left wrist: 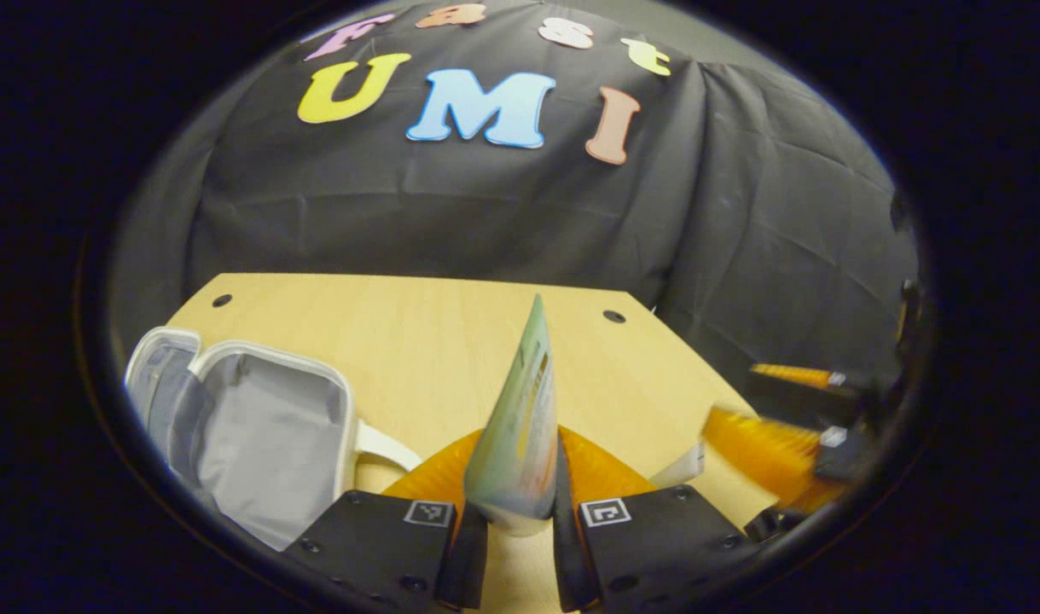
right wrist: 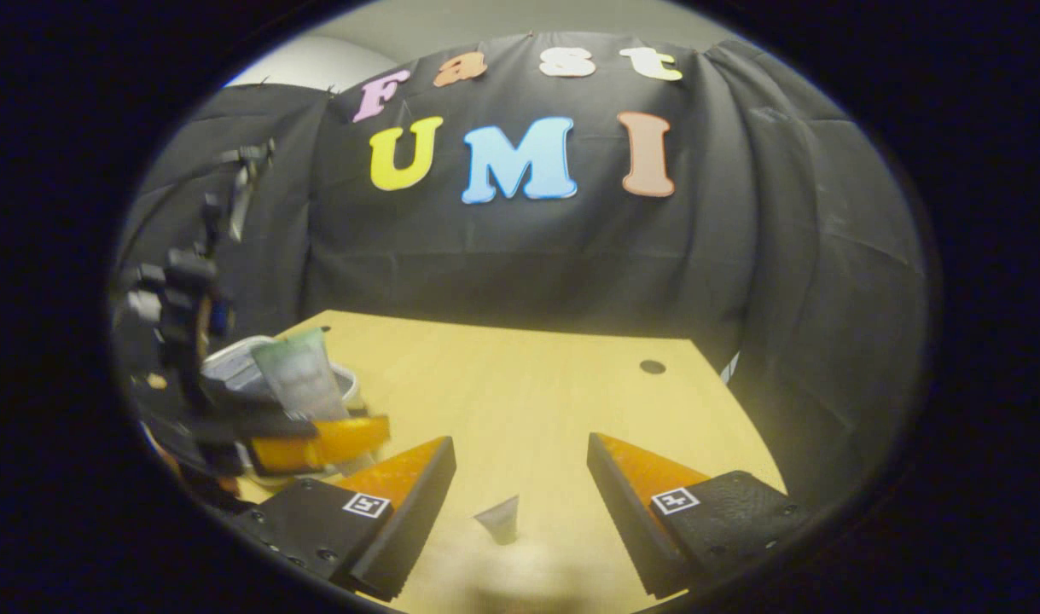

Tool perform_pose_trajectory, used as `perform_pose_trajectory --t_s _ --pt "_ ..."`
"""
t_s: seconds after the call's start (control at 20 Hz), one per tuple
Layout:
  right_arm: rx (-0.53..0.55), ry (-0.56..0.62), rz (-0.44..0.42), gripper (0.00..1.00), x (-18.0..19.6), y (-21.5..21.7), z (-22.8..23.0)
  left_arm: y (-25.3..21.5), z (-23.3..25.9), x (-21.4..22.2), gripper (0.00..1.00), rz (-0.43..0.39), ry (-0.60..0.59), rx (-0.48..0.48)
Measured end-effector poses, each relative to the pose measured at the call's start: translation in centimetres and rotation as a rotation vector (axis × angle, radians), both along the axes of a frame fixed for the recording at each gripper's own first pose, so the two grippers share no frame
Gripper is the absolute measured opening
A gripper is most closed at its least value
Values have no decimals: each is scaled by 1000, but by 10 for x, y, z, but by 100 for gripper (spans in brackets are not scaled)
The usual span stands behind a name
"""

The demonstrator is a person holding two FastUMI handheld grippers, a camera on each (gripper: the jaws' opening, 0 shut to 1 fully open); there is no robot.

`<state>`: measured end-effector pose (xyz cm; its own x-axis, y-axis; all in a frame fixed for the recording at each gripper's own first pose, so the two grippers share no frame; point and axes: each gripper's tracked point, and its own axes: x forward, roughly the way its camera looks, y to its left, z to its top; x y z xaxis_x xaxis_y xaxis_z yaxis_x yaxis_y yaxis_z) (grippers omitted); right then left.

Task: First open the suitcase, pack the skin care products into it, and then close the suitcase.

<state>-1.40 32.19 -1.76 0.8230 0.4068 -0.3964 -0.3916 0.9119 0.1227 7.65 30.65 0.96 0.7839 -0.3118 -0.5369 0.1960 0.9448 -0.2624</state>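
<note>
Suitcase (left wrist: 255, 435) open, left of left gripper (left wrist: 513, 533), which clamps a tube (left wrist: 520, 435). Right gripper (right wrist: 520, 503) wide open, empty, small tube (right wrist: 498, 518) on the counter (right wrist: 528, 401) between its fingers. Packing and closing remain.

Quick count from where I'm standing: one suitcase (left wrist: 255, 435), white with a grey lining, lid open. Two skin care tubes: one green tube (left wrist: 520, 426) and one small grey tube (right wrist: 498, 520). Two grippers, left gripper (left wrist: 513, 533) and right gripper (right wrist: 520, 503). One wooden worktop (left wrist: 417, 333) with two dark holes (left wrist: 613, 316) in it.
</note>
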Motion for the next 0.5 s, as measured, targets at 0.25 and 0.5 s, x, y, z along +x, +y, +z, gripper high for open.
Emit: perform_pose_trajectory --t_s 0.25,0.5 --pt "-40 230 -1 83 -16 23 -84 101 33 -19 40 110 36 36" --pt "-7 320 -91 28 -29 28 -94 192 7 -38 40 200 130 82"
